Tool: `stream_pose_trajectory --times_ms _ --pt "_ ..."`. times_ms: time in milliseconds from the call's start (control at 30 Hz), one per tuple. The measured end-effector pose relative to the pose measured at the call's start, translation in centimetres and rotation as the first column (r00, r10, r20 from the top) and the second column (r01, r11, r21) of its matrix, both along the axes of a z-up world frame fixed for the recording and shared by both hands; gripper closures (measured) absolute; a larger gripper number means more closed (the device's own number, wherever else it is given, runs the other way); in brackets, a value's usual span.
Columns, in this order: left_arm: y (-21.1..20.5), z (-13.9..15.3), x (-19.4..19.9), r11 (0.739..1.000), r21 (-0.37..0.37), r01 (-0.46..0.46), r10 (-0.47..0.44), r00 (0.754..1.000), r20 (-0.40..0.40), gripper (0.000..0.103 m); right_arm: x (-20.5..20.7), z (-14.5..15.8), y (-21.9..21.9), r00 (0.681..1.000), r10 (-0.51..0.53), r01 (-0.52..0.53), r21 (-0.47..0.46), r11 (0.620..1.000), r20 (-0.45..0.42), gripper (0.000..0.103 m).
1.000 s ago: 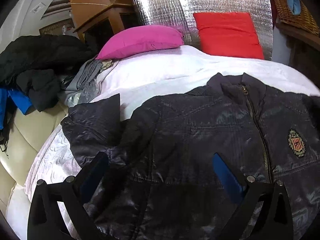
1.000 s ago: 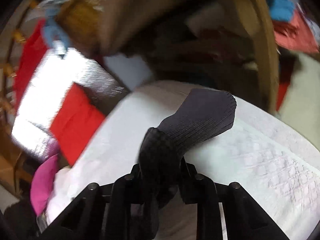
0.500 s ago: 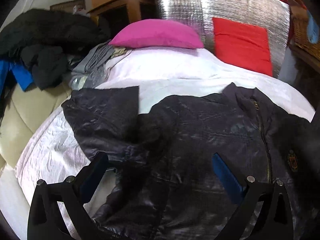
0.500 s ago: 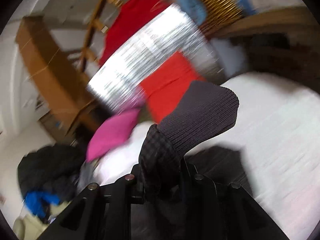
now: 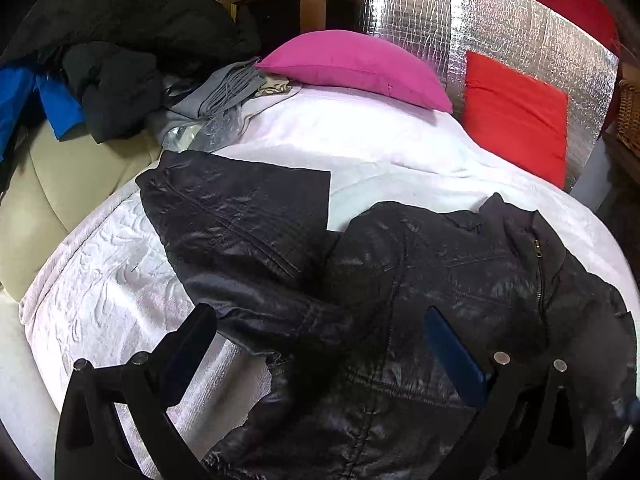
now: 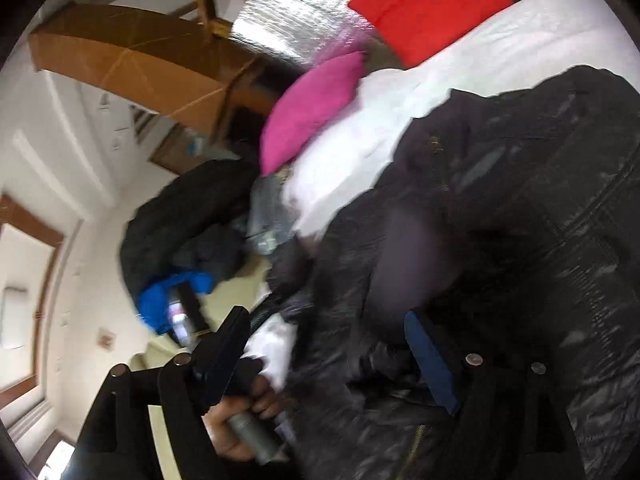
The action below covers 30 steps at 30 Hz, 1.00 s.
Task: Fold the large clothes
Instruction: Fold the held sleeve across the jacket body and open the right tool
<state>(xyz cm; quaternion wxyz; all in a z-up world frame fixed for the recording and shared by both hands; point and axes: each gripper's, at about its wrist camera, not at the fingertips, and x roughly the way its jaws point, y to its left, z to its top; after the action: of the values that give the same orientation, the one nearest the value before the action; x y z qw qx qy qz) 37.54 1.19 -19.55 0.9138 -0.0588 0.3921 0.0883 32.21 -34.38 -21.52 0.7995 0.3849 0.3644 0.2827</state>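
A shiny black quilted jacket (image 5: 400, 300) lies front up on the white bedspread (image 5: 360, 148), zipper (image 5: 538, 280) closed. Its left sleeve (image 5: 240, 216) stretches out to the left. My left gripper (image 5: 320, 344) is open just above the jacket near the sleeve's armpit. In the right wrist view the jacket (image 6: 520, 220) fills the right side. My right gripper (image 6: 332, 344) is open over it, and the blurred ribbed sleeve cuff (image 6: 416, 256) lies just beyond the fingers, free of them.
A pink pillow (image 5: 356, 68) and a red cushion (image 5: 516, 112) sit at the bed's head against a silver foil panel (image 5: 440, 12). A heap of dark and blue clothes (image 5: 100, 48) lies on the cream sofa at left. My other hand and its handle (image 6: 248, 428) show below.
My right gripper swung left across the jacket with the ribbed cuff, then opened and let it go. My left gripper moved left, toward the sleeve, staying open.
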Motion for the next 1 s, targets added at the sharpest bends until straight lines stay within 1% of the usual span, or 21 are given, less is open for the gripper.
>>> stream_pose_trajectory --times_ms 33,67,100,167,200,233,267,367,400,500,567,667,733,833,867,933,1000 --pt "-0.1 0.1 0.0 1.0 -0.004 0.007 -0.007 1.0 0.001 0.0 -0.4 0.2 -0.3 1.0 -0.011 0.011 0.0 1.0 0.014 0.02" --pt "-0.3 0.2 -0.1 1.0 -0.011 0.016 -0.016 1.0 0.001 0.0 -0.9 0.9 -1.4 0.998 -0.048 0.049 -0.023 0.999 0.034 0.02" --pt "-0.5 0.2 -0.2 0.999 -0.02 0.027 -0.027 1.0 0.001 0.0 -1.3 1.6 -2.7 0.993 -0.106 0.109 -0.076 0.991 0.041 0.02" --pt "-1.0 0.5 -0.5 0.996 -0.057 0.074 -0.074 0.997 -0.001 0.0 -1.4 2.3 -5.2 0.976 -0.21 0.216 -0.182 0.959 0.052 0.02" --pt "-1.3 0.7 -0.7 0.992 -0.076 0.105 -0.105 0.994 -0.001 0.0 -1.5 2.3 -7.2 0.96 -0.277 0.281 -0.234 0.931 0.05 0.02" --pt "-1.6 0.9 -1.0 0.986 -0.091 0.138 -0.139 0.99 0.003 0.0 -1.2 2.4 -8.2 0.948 -0.316 0.317 -0.258 0.913 0.044 0.02" --pt "-1.9 1.2 -1.2 0.981 -0.1 0.164 -0.164 0.986 0.01 0.0 -1.2 2.0 -10.0 0.927 -0.374 0.366 -0.284 0.886 0.029 0.02" --pt "-2.4 2.2 -2.1 0.959 -0.143 0.245 -0.241 0.97 0.041 0.0 -0.6 0.6 -13.9 0.889 -0.456 0.424 -0.316 0.849 -0.032 0.02" --pt "-2.4 2.5 -2.4 0.949 -0.165 0.271 -0.266 0.963 0.049 0.0 -0.3 -0.1 -15.0 0.877 -0.478 0.434 -0.336 0.836 -0.056 0.02" --pt "-2.0 2.5 -2.5 0.92 -0.238 0.312 -0.311 0.949 0.045 0.0 0.0 -1.2 -17.3 0.859 -0.503 0.436 -0.38 0.816 -0.094 0.02" --pt "-1.4 2.1 -2.5 0.909 -0.278 0.309 -0.314 0.949 0.028 0.0 1.1 -1.9 -17.4 0.855 -0.507 0.425 -0.407 0.808 -0.114 0.02" --pt "-0.2 1.2 -2.3 0.899 -0.333 0.284 -0.306 0.952 -0.014 0.0 1.6 -3.0 -17.8 0.855 -0.499 0.405 -0.423 0.81 -0.138 0.02" --pt "0.9 0.8 -2.3 0.882 -0.387 0.27 -0.304 0.952 -0.029 0.0 2.2 -3.5 -17.4 0.852 -0.503 0.403 -0.434 0.806 -0.144 0.02" --pt "2.2 0.5 -2.5 0.843 -0.466 0.27 -0.325 0.945 -0.041 0.0 2.9 -4.0 -17.2 0.847 -0.509 0.403 -0.438 0.804 -0.156 0.02" --pt "2.4 0.4 -2.7 0.835 -0.479 0.27 -0.331 0.943 -0.045 0.0 3.4 -4.2 -16.8 0.845 -0.51 0.403 -0.436 0.805 -0.16 0.02" --pt "2.8 0.1 -2.9 0.829 -0.49 0.27 -0.339 0.939 -0.057 0.0 3.7 -4.6 -16.6 0.844 -0.509 0.4 -0.434 0.807 -0.168 0.02" --pt "2.9 -0.2 -2.9 0.831 -0.487 0.269 -0.349 0.934 -0.08 0.0 3.7 -4.6 -16.4 0.845 -0.509 0.398 -0.443 0.803 -0.163 0.02"
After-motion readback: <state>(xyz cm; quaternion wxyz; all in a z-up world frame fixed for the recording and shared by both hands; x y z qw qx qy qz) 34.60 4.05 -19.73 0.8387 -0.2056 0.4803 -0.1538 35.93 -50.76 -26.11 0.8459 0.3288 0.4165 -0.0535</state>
